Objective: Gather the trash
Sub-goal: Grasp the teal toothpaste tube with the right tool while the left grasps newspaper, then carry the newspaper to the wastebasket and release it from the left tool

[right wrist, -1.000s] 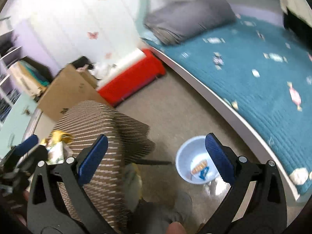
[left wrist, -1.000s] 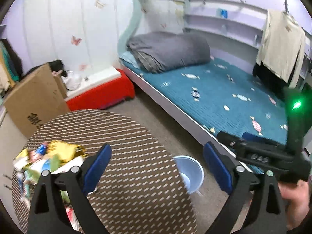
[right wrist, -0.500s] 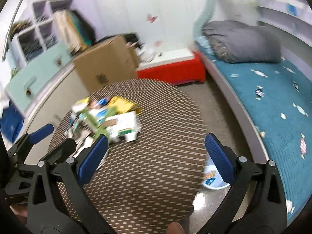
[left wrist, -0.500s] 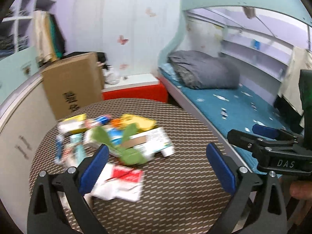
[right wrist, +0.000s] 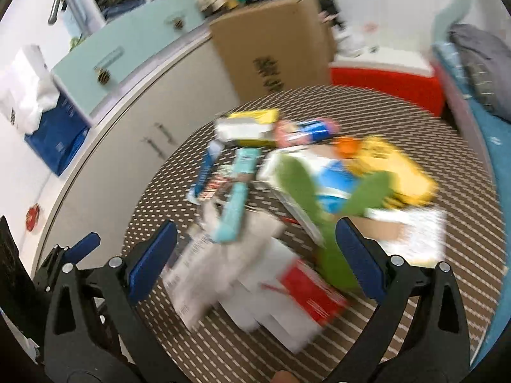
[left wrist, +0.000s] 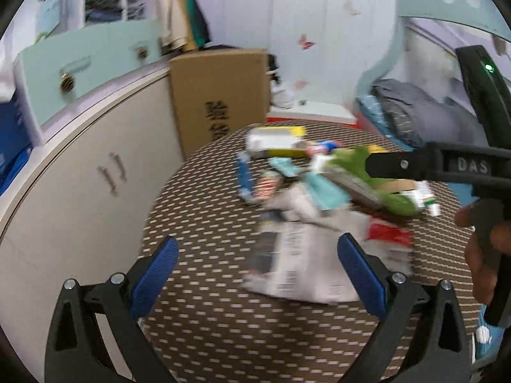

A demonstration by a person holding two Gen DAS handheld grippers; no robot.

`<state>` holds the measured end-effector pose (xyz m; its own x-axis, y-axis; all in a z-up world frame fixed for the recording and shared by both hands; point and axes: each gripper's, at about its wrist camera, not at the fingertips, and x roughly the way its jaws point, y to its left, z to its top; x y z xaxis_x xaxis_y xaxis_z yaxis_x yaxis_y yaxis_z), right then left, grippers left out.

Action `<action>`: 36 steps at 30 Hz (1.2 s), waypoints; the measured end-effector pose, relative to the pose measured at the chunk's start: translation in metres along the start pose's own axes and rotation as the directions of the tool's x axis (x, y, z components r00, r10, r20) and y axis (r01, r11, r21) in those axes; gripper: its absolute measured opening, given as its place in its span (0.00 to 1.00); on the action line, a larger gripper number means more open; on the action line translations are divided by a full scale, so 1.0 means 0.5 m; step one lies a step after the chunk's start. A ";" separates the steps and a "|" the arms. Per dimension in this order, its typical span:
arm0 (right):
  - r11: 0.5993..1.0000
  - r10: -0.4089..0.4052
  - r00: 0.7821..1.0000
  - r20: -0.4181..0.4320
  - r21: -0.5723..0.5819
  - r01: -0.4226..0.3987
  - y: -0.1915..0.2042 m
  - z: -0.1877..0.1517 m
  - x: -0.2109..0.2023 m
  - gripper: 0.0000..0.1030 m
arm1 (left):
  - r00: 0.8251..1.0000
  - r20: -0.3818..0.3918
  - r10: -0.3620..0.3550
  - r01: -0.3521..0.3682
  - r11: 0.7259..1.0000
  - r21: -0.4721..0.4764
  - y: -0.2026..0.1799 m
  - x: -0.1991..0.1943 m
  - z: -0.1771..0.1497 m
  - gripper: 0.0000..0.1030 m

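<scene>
Motion blur smears both views, so the print on the wrappers cannot be read, and the far end of the trash pile (right wrist: 281, 198) runs together. A second ago the cameras faced the bed and a pale basin on the floor; now both look down at the round table (left wrist: 204, 328) with its brown dashed cover, where the litter lies heaped. The left gripper (left wrist: 257, 274) stands wide open over a white crumpled paper (left wrist: 300, 265), gripping nothing. The right gripper (right wrist: 255, 255) is wide too, its jaws closing, with papers below but not pinched. A cardboard box (right wrist: 274, 41) and curved cabinet (left wrist: 80, 172) stand behind
</scene>
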<state>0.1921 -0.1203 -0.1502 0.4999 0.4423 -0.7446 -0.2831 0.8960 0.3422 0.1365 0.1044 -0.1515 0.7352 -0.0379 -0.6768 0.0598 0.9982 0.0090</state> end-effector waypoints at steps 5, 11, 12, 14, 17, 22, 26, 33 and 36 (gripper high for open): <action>0.998 0.038 0.992 -0.120 0.050 -0.033 0.004 0.038 0.117 0.58 | 0.999 -0.034 0.006 -0.007 1.000 -0.008 0.042 0.036 0.001 0.95; 0.989 0.109 0.972 -0.206 0.118 -0.086 -0.009 0.055 0.181 0.16 | 0.998 -0.064 -0.017 0.018 1.000 0.019 0.039 0.073 0.008 0.95; 0.991 0.092 0.974 -0.209 0.110 -0.070 -0.008 0.055 0.182 0.12 | 0.997 -0.068 -0.025 0.026 0.999 0.025 0.035 0.080 0.011 0.95; 0.990 0.105 0.976 -0.189 0.117 -0.084 -0.009 0.055 0.163 0.12 | 0.996 -0.074 -0.044 0.046 0.998 0.035 0.024 0.091 0.021 0.95; 0.987 0.116 0.982 -0.147 0.123 -0.098 -0.016 0.052 0.121 0.12 | 0.995 -0.078 -0.059 0.064 0.996 0.066 0.000 0.105 0.034 0.95; 0.983 0.122 0.992 -0.021 0.142 -0.118 -0.046 0.034 0.009 0.12 | 0.990 -0.113 -0.079 0.089 0.993 0.082 -0.040 0.152 0.063 0.95; 0.984 0.105 0.993 0.045 0.143 -0.111 -0.069 0.007 -0.067 0.12 | 0.981 -0.172 -0.093 0.108 0.991 0.077 -0.069 0.194 0.076 0.93; 0.984 0.060 0.992 0.115 0.159 -0.078 -0.127 -0.053 -0.167 0.12 | 0.960 -0.206 -0.192 0.201 0.979 0.024 -0.077 0.201 0.071 0.20; 0.981 0.044 0.989 0.144 0.181 -0.070 -0.150 -0.071 -0.197 0.12 | 0.959 -0.168 -0.228 0.233 0.972 0.011 -0.074 0.159 0.055 0.15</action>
<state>0.1350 -0.2327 -0.1232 0.5998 0.4826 -0.6383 -0.1644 0.8549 0.4920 0.2113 0.0629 -0.1854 0.5778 -0.2557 -0.7751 0.2367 0.9613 -0.1407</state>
